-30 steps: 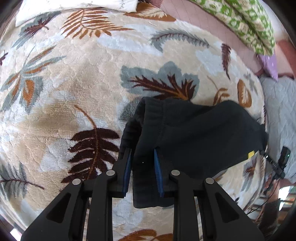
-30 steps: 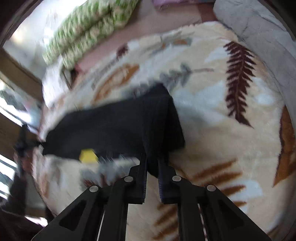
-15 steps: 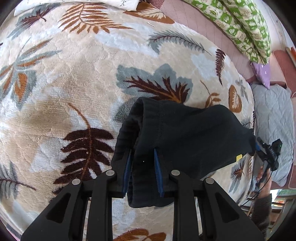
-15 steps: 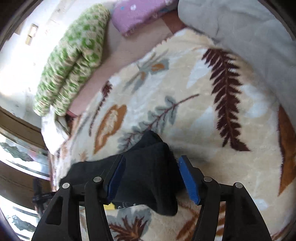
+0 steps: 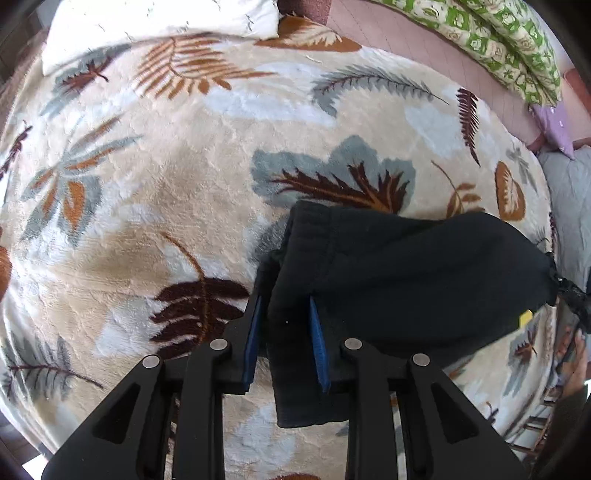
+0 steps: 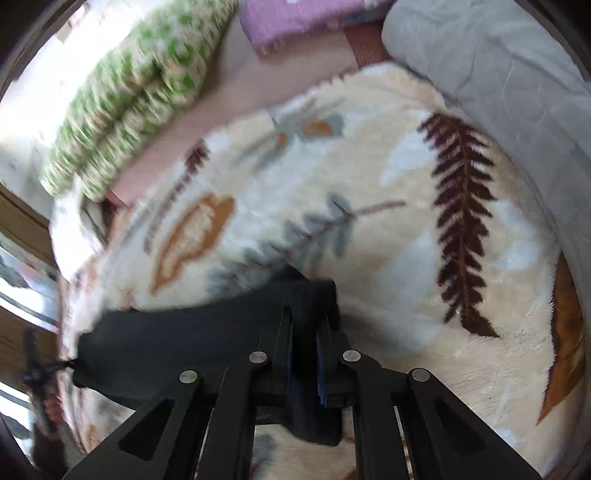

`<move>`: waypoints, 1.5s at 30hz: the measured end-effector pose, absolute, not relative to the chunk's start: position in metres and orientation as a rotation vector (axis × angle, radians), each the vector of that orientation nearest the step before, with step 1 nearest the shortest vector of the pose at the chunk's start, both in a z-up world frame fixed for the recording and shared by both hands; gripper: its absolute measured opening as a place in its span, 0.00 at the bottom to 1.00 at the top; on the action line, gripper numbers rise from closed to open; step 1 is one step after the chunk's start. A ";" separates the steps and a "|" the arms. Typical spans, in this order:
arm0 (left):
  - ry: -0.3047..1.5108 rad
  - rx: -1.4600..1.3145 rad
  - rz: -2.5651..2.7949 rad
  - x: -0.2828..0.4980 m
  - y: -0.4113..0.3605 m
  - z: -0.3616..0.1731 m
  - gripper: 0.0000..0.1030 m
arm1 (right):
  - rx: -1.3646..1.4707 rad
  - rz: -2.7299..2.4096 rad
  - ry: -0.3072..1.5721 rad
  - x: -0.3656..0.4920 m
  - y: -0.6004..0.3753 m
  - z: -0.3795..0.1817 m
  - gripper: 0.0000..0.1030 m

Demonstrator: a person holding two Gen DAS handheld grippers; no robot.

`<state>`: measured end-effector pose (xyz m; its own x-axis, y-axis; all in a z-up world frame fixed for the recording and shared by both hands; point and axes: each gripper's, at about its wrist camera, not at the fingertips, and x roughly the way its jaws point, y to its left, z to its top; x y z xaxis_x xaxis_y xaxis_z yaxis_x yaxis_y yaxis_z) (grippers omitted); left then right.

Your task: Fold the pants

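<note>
The black pants hang stretched above a cream leaf-patterned blanket. My left gripper is shut on a thick fold of their ribbed waistband end, with cloth hanging down between and below the blue pads. My right gripper is shut on the other end of the pants, jaws close together with cloth bunched between them. The other gripper shows dimly at the right edge of the left wrist view, holding the far corner. The right wrist view is blurred by motion.
A green patterned quilt and a purple cloth lie at the bed's far side. A grey quilt lies to the right. A white pillow sits at the top left.
My right gripper was open around the pants end half a second ago and has shut on it. My left gripper keeps its grip; the pants have shifted slightly.
</note>
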<state>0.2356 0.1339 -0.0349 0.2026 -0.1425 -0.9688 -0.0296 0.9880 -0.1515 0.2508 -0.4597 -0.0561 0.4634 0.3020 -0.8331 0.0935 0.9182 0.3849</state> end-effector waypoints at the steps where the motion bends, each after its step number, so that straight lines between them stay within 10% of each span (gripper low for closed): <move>1: 1.374 -0.168 -0.083 0.236 0.137 -0.034 0.25 | 0.430 0.121 1.103 0.252 -0.461 -0.061 0.10; 9: 1.359 -0.340 -0.130 0.222 0.155 -0.012 0.27 | 0.579 0.126 1.012 0.225 -0.486 -0.041 0.40; 24: 1.306 -0.323 -0.347 0.181 0.033 0.027 0.27 | 0.587 0.213 1.071 0.204 -0.480 -0.052 0.42; 32: 1.429 -0.369 -0.595 0.173 -0.111 0.010 0.27 | 0.461 0.247 1.129 0.201 -0.479 -0.052 0.37; 35: 1.462 -0.407 -0.564 0.180 -0.132 0.001 0.27 | 0.300 0.256 1.144 0.206 -0.468 -0.048 0.11; 45: 1.513 -0.671 -0.432 0.191 -0.162 -0.038 0.27 | 0.172 0.255 1.066 0.220 -0.468 -0.037 0.10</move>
